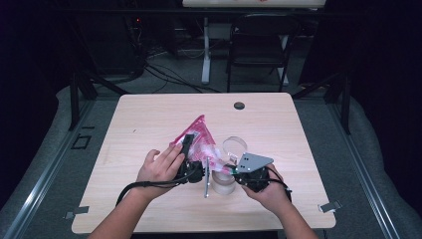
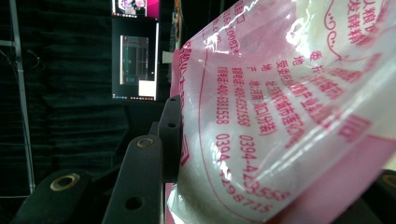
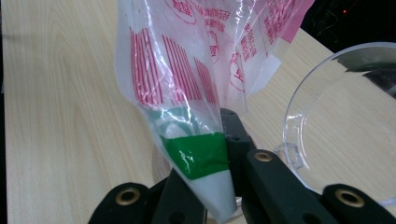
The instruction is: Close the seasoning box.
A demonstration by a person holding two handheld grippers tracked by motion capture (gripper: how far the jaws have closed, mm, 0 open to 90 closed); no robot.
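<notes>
Pink-printed clear plastic bag (image 1: 199, 139) of white powder, frame centre on table (image 1: 149, 119): left tool (image 1: 189, 149) clamped its body; right tool (image 1: 234, 172) pinched its green-taped corner (image 3: 201, 154). Clear round plastic container (image 1: 224, 181) stood beneath.

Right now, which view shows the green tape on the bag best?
The right gripper view: the green tape wraps the pink bag at its corner, pinched in the right claw. The high view shows just a tiny green speck there. The left gripper view shows the bag's printed side, no tape.
</notes>
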